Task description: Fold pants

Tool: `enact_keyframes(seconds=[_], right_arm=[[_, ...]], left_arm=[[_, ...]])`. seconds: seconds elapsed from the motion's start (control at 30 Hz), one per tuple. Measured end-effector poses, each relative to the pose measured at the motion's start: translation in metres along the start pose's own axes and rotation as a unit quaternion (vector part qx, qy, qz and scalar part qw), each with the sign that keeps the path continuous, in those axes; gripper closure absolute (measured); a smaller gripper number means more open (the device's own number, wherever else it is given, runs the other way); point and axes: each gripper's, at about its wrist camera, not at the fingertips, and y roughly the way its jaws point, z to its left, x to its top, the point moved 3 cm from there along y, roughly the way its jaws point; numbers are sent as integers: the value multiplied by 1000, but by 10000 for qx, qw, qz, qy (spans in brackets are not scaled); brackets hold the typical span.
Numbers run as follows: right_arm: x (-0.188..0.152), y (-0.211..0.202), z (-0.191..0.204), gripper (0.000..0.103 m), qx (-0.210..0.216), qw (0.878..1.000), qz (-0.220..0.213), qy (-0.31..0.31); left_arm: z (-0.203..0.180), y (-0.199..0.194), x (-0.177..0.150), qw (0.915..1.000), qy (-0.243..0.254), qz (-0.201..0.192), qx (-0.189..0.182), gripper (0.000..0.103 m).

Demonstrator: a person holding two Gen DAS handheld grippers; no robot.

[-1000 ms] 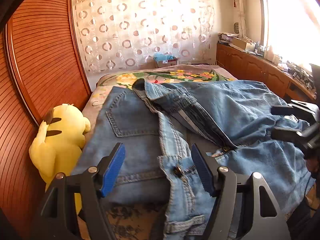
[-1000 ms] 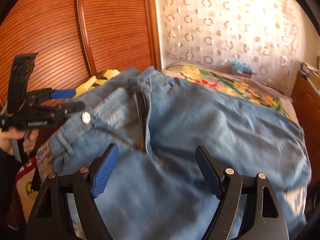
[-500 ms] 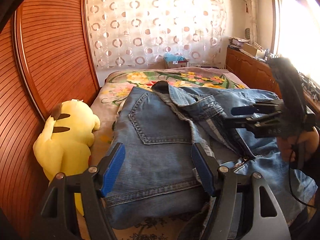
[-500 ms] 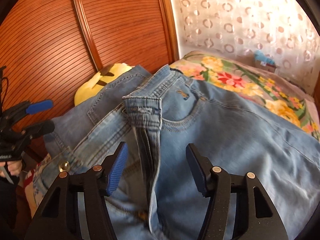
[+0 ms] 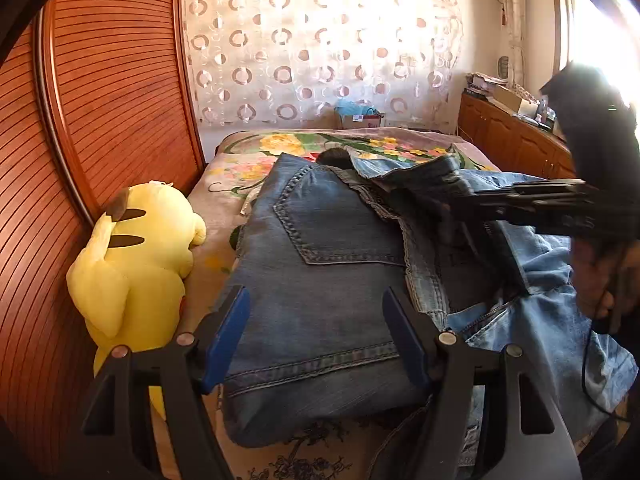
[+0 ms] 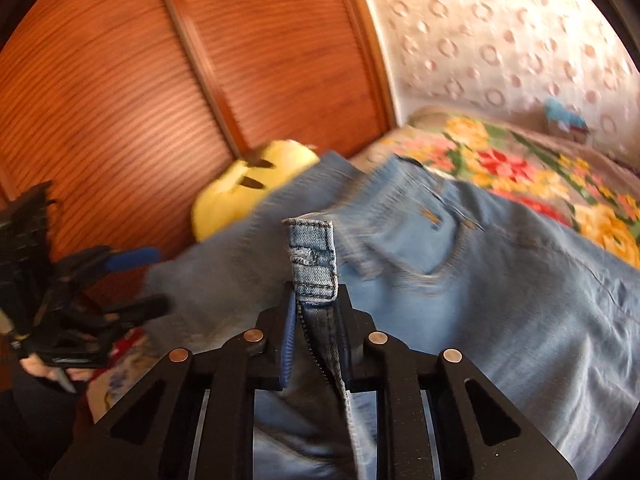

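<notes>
1 view only: right tongs [image 6: 314,312] closing on jeans [image 6: 480,288] waistband.

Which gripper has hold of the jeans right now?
The right gripper: its jaws are closing on the jeans' waistband edge by the zipper. The left gripper hangs open above the back pocket, gripping nothing.

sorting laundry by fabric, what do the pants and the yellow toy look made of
Pants: denim, faded blue, with a matte twill grain, contrast stitching and a metal zip. Toy: probably soft plush, with a fuzzy matte surface and rounded stuffed shape.
</notes>
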Motion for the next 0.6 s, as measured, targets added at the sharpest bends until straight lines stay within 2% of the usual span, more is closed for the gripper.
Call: enact_keyframes(seconds=[0.07, 0.2, 0.33, 0.47, 0.6], right_arm=[[-1, -1, 17, 87, 58, 9998, 36, -187], [-15, 18, 31, 87, 102, 9985, 441, -319], [-29, 26, 34, 87, 433, 9972, 599, -82], [-35, 21, 38, 85, 301, 9979, 555, -136], [-42, -8, 33, 80, -8, 9995, 299, -104]], left_arm=[[4, -2, 0, 10000, -40, -20, 29, 35], [9, -6, -2, 9999, -93, -37, 67, 35], [8, -9, -5, 9999, -85, -14, 93, 35], [5, -12, -6, 10000, -67, -29, 59, 35], [-7, -19, -7, 9999, 0, -106, -72, 35]])
